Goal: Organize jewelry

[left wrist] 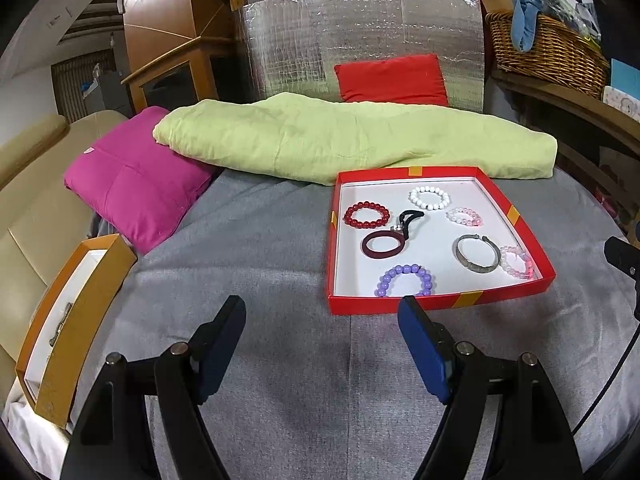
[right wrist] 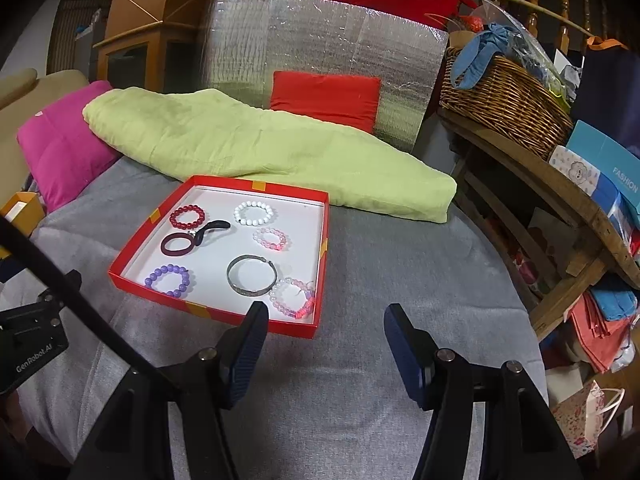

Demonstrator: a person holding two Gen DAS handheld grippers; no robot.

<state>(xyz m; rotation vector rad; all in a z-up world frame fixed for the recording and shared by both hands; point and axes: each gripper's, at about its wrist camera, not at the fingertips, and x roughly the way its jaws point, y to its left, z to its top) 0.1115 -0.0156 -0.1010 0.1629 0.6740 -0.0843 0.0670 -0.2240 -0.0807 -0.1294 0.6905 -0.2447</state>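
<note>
Both claws point(left wrist: 322, 312) point(right wrist: 326, 320) gape empty above grey blanket point(left wrist: 256, 248); wicker basket point(right wrist: 504, 100) shelved beside.

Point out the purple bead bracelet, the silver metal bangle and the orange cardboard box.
Purple bead bracelet point(left wrist: 405, 281): left wrist view, on its far beads.
Silver metal bangle point(right wrist: 251, 290): right wrist view, on its near band.
Orange cardboard box point(left wrist: 86, 312): left wrist view, on its right wall.

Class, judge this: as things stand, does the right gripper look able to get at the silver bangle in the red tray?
Probably yes. The right gripper is open and empty, the silver bangle lies uncovered near the red tray's near wall, and only that low wall stands between them.
</note>
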